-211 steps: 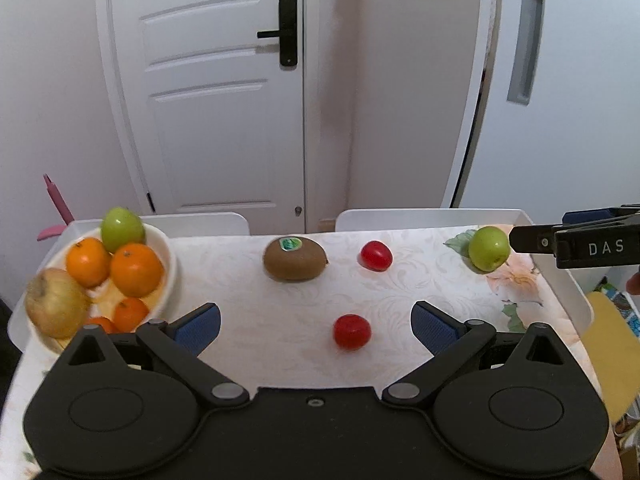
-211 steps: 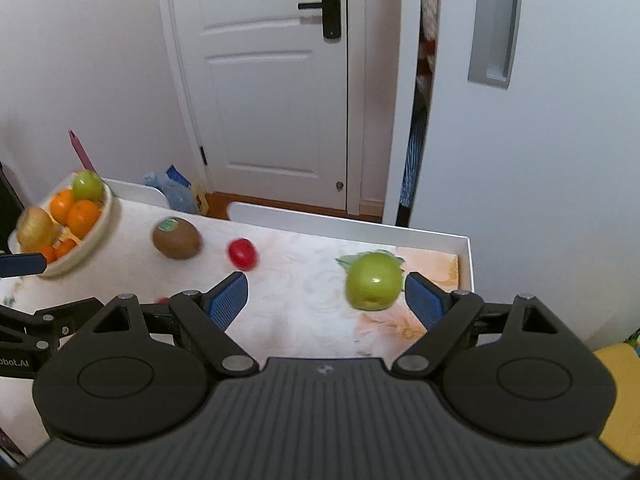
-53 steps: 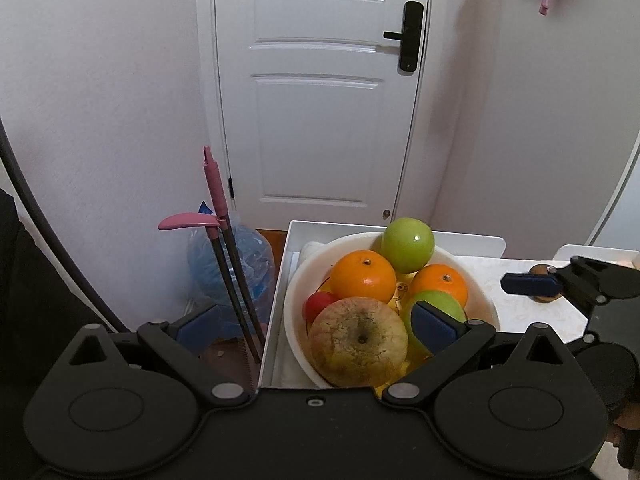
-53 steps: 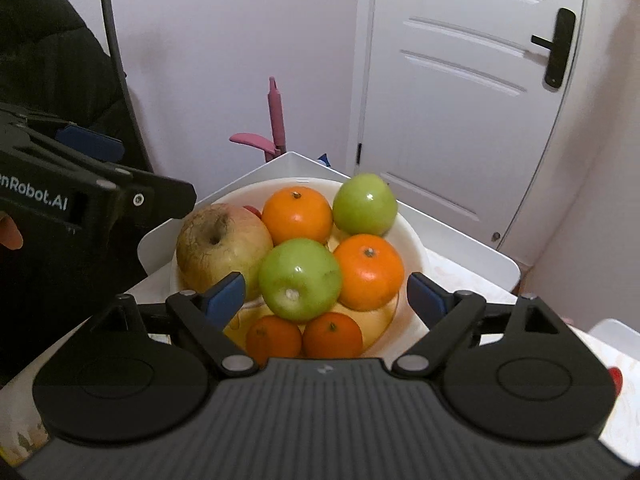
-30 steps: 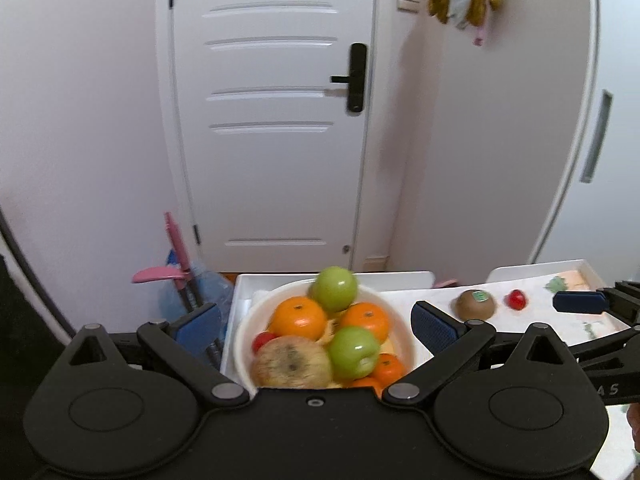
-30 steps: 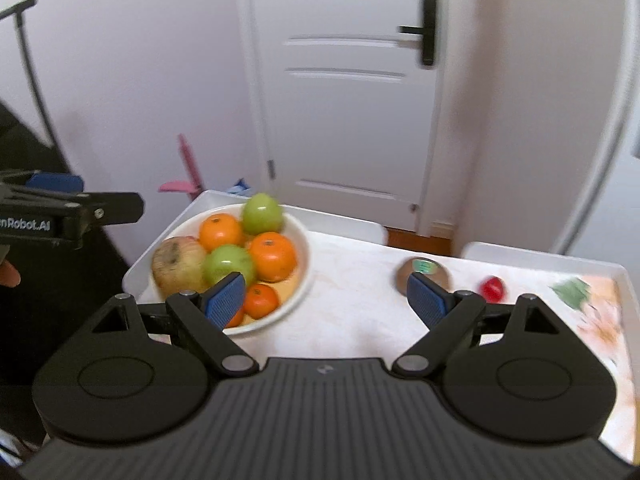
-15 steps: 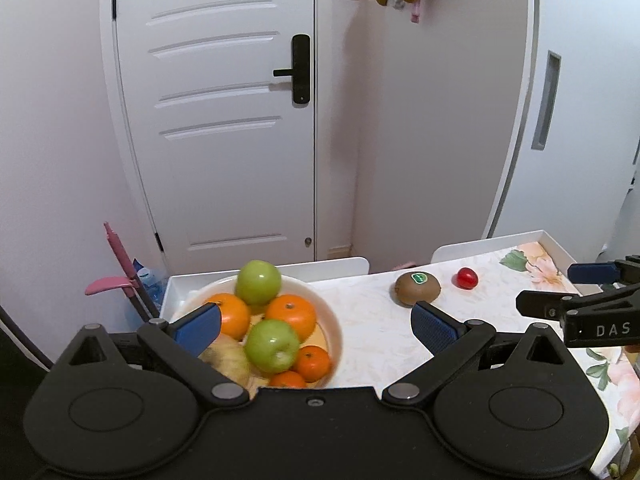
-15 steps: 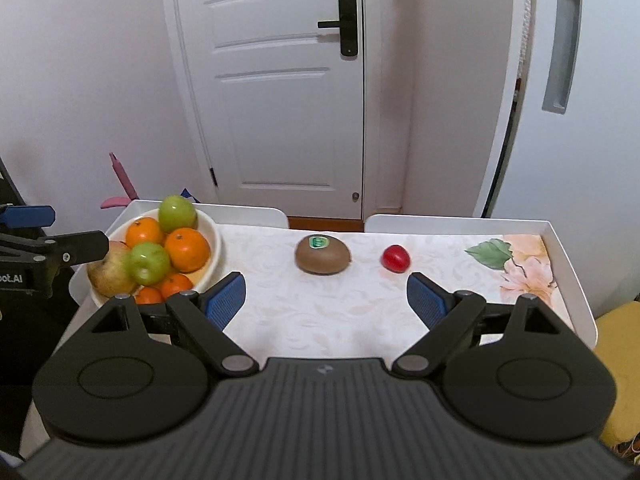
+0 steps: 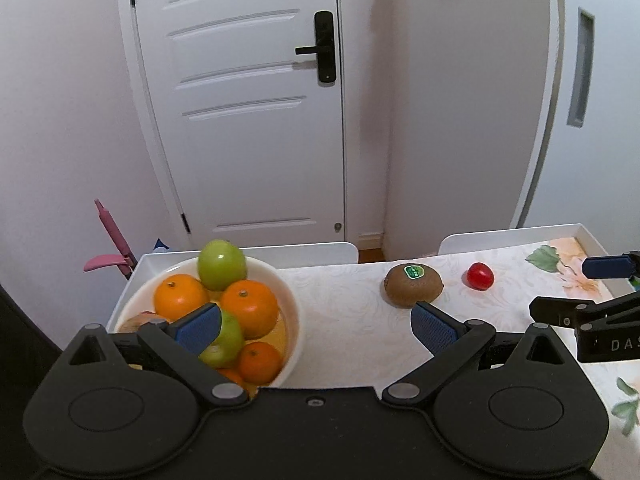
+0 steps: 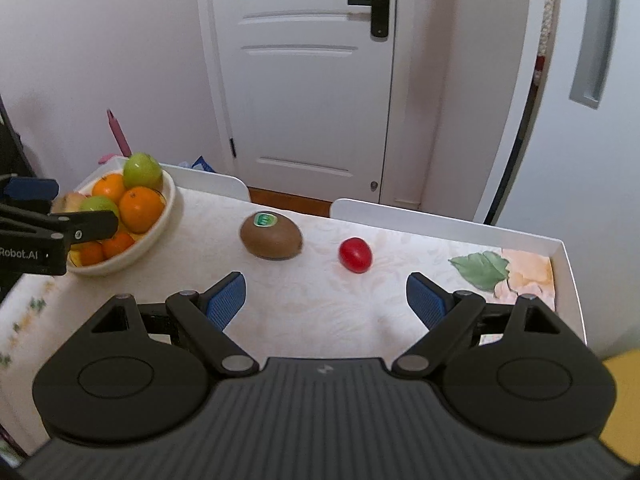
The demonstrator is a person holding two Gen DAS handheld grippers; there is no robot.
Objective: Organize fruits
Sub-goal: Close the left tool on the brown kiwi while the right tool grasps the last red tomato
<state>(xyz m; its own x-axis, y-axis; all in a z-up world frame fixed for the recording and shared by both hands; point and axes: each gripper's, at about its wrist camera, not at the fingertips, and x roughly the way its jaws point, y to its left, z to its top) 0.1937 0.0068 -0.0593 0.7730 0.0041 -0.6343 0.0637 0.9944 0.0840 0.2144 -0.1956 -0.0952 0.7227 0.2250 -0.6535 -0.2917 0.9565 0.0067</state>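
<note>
hovering, both tongs apart, empty | kiwi [image 10: 271,235] ahead-left of right tongs [image 10: 326,298] | soft, fuzzy: pinch its middle gently | bowl [image 9: 292,300] under left tongs [image 9: 316,326]

Left wrist camera looking forward over your left gripper [image 9: 316,324], hanging close above bowl [image 9: 290,300], facing door [image 9: 248,100]. Right wrist camera sitting further right over table [image 10: 320,300], facing same door. Both views sharing bowl, kiwi [image 10: 271,235], red fruit [image 10: 355,255]; each catching other gripper at edge.
</note>
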